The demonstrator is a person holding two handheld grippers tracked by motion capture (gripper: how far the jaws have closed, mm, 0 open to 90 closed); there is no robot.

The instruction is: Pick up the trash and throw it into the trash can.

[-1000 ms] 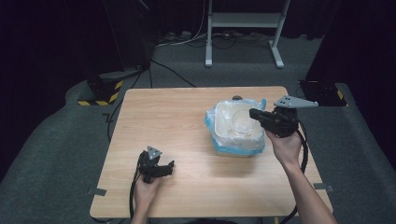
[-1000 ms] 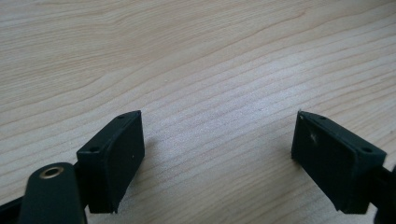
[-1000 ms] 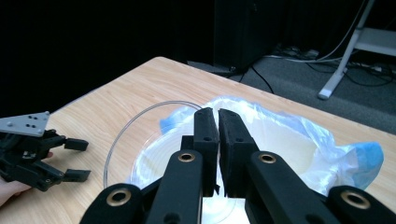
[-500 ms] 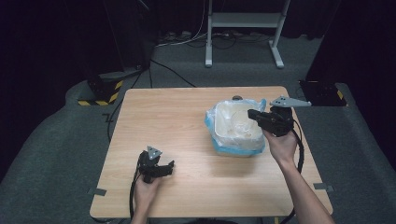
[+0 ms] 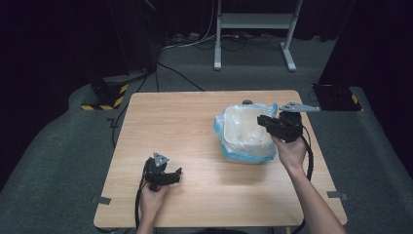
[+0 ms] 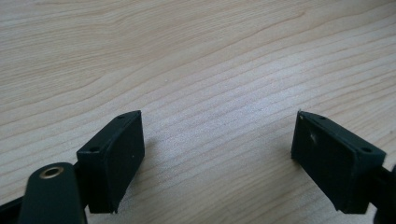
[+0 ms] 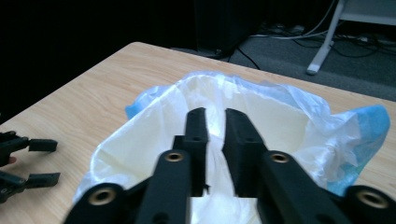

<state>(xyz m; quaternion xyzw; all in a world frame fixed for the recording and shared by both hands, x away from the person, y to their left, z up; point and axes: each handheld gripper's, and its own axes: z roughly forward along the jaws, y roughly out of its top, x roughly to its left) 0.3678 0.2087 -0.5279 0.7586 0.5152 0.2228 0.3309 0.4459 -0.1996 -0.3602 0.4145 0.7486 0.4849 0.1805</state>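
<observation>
A white bin lined with a thin white-and-blue plastic bag (image 5: 242,130) stands on the right half of the wooden table (image 5: 180,122). My right gripper (image 5: 261,121) is at the bag's right rim, held by a hand. In the right gripper view its jaws (image 7: 215,126) stand almost together over the bag (image 7: 285,116), with bag film bunched in the narrow gap. My left gripper (image 5: 176,174) rests low near the table's front left, open, with bare wood between its jaws (image 6: 217,154). It also appears far off in the right gripper view (image 7: 41,161).
Beyond the table's far edge stand a grey metal stand (image 5: 253,29), a yellow-and-black striped base (image 5: 104,100) and a black box (image 5: 336,96). Cables run across the grey floor (image 5: 180,78). The table's left and middle show bare wood.
The right gripper has edged slightly along the bag's rim. The left gripper has not moved.
</observation>
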